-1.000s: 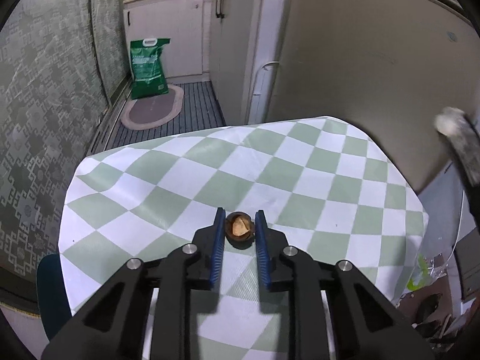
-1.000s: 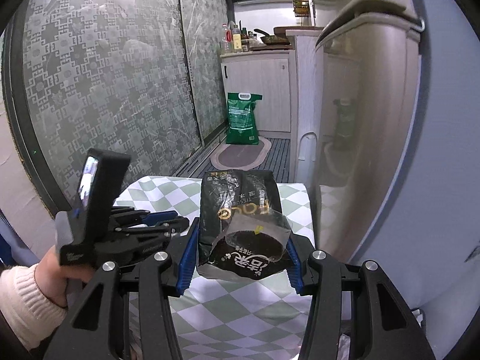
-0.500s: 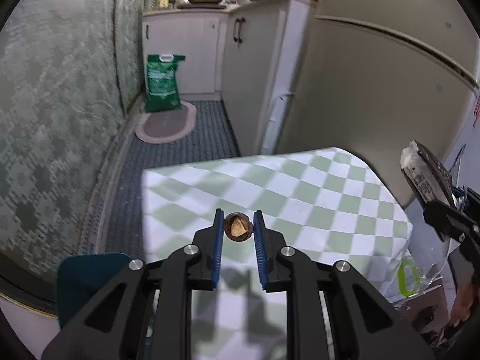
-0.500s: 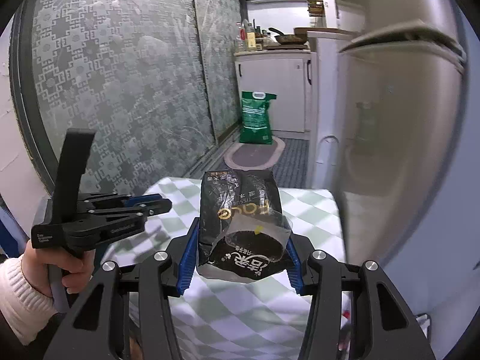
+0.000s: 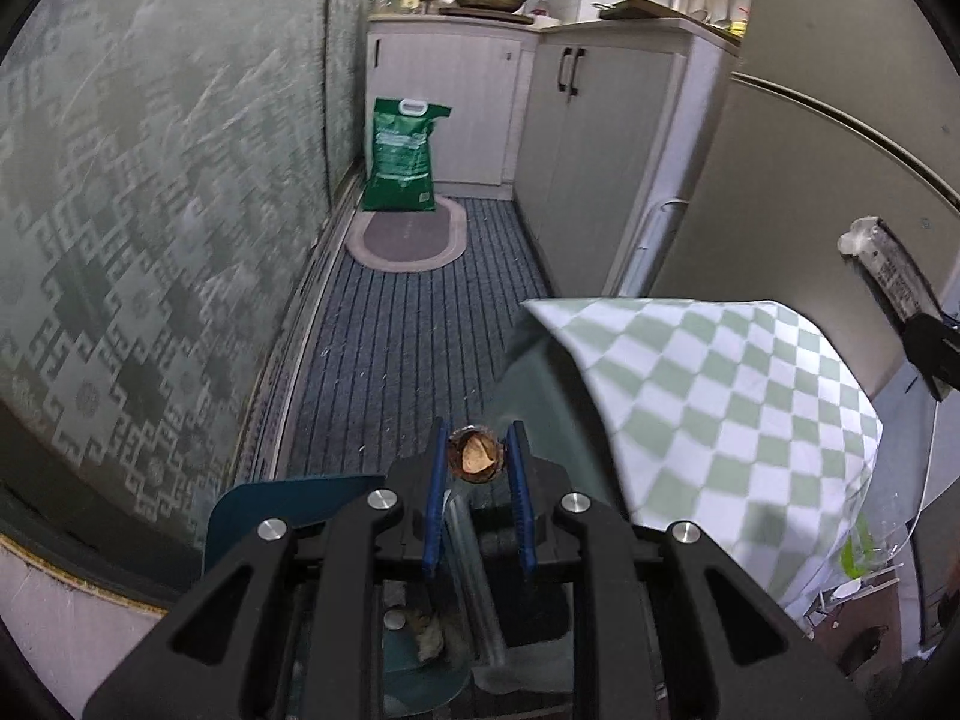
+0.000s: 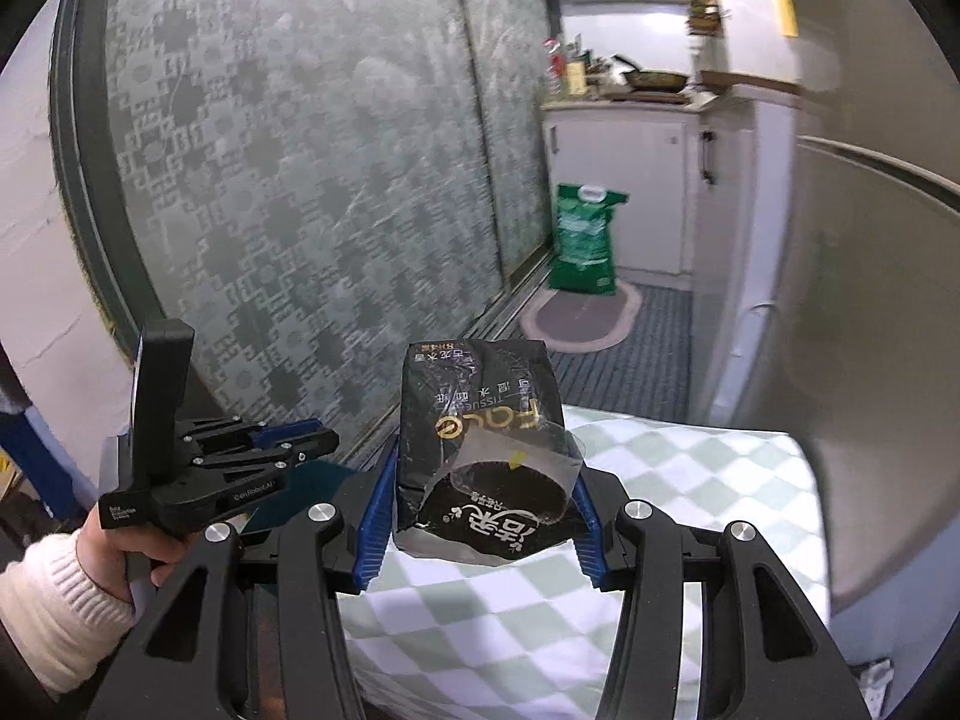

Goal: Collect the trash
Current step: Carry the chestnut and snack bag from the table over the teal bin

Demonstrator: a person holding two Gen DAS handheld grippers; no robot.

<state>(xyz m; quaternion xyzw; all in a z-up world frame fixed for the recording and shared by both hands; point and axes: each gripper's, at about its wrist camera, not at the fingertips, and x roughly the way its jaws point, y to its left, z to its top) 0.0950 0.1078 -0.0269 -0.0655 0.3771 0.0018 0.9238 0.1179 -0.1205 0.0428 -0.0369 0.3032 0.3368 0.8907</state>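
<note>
Trash is held in both grippers. A brown nutshell (image 5: 474, 461) sits pinched between the narrow blue pads of the left gripper (image 5: 475, 468), off the table's edge and above a teal bin (image 5: 282, 510) whose inside shows scraps below the fingers. The right gripper (image 6: 480, 516) has its fingers wide around a black tissue pack (image 6: 480, 450), which it grips by both sides over the checked tablecloth (image 6: 690, 480). Left of the pack, a hand (image 6: 114, 546) in a white cuff holds the left gripper. Farther off lie the striped floor (image 5: 408, 348), an oval mat (image 5: 408, 234) and a green sack (image 5: 403, 156) against white cabinets (image 5: 456, 102).
</note>
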